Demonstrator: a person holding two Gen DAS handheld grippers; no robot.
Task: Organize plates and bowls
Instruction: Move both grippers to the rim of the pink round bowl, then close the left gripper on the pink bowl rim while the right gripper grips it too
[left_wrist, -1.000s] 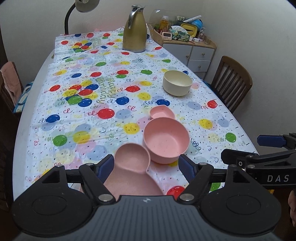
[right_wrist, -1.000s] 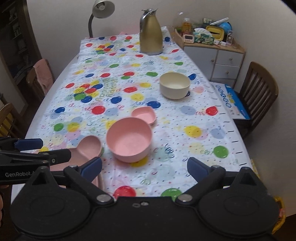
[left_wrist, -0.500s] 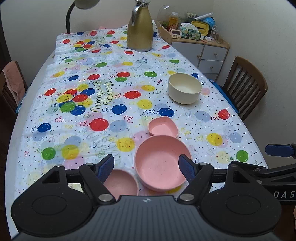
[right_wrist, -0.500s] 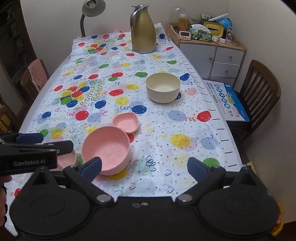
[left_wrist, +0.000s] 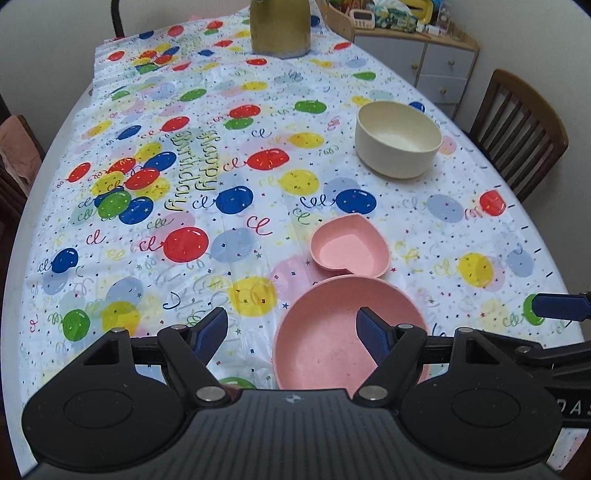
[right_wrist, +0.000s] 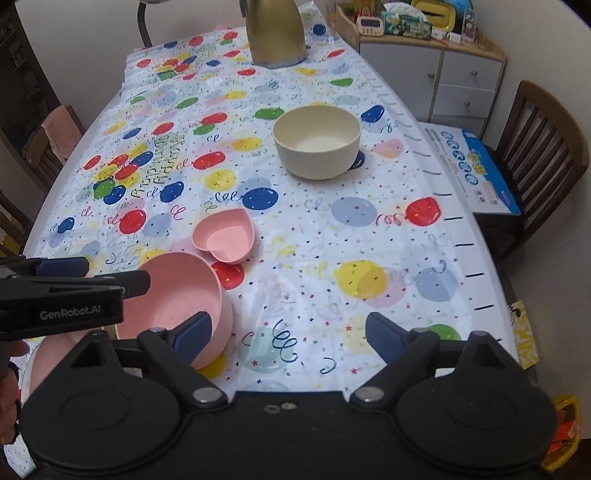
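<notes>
Hovering over the pink bowl (left_wrist: 332, 325), left gripper (left_wrist: 291, 332) standing open and empty with its right finger above the bowl's inside, right gripper (right_wrist: 284, 332) closing on nothing, bowl at its left finger, heart dish (left_wrist: 351, 247) just beyond, cream bowl (right_wrist: 317, 142) farther off.

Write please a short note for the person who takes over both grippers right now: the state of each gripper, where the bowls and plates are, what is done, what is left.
Left gripper: jaws open, nothing held, over the near rim of the big pink bowl.
Right gripper: jaws closing a little, nothing between them, above bare tablecloth to the right of that bowl.
Things: the pink heart dish sits just behind the big pink bowl; the cream bowl stands alone farther back; a pink plate shows at the near left edge in the right wrist view.
Done: nothing stacked yet.
Left: gather all four pieces.
</notes>
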